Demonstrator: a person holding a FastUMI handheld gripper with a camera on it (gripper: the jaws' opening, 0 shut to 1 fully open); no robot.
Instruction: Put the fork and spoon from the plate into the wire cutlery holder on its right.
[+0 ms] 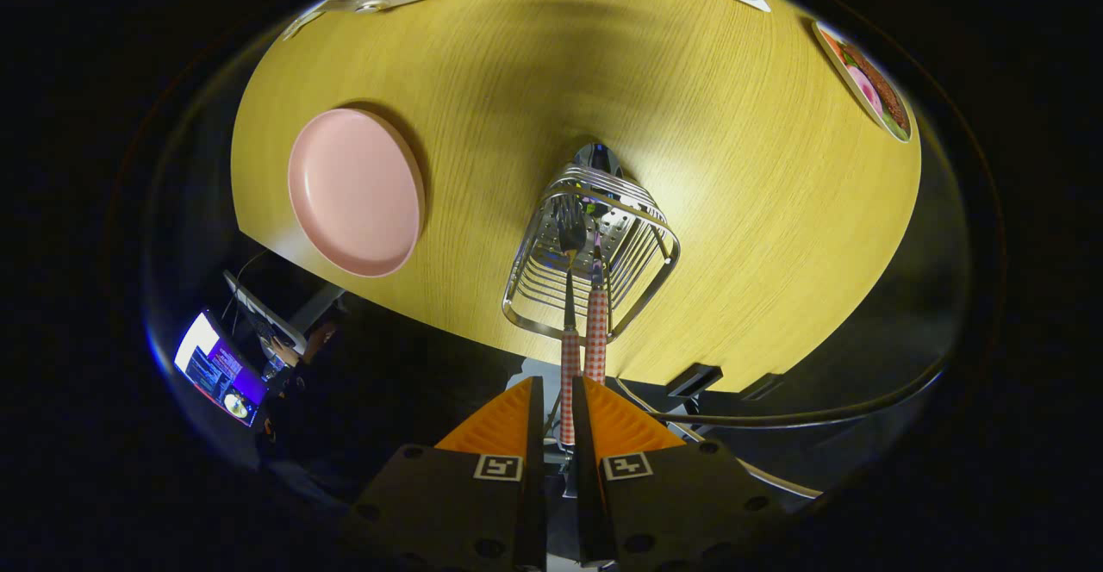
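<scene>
The fork (569,296) stands nearly upright with its checked handle running back between the jaws of the gripper (551,408), which are drawn close together on that handle; the grip looks firm, though the contact itself sits in the narrow gap and is hard to make out. Its tines reach down inside the holder (590,249), just ahead of the jaws. Just beside the fork, on its right, the spoon (596,331) stands in the same holder, its checked handle rising toward the gripper and lying against the right jaw's inner edge; whether it too is pinched I cannot tell. The spoon's bowl seems to show as a shiny rounded shape at the holder's far side.

The holder is a wire basket with a perforated floor, standing on the wooden counter (732,167) near its front edge. To the left of it, well apart, lies the pink plate (355,191) with nothing on it, also close to the counter's edge. Below the plate, off the counter, a person's hand (289,350) rests by a lit laptop (220,369). Beyond the holder, at the counter's far side, lie two printed cards (866,81), and a pale strip with a small metal piece at the far left.
</scene>
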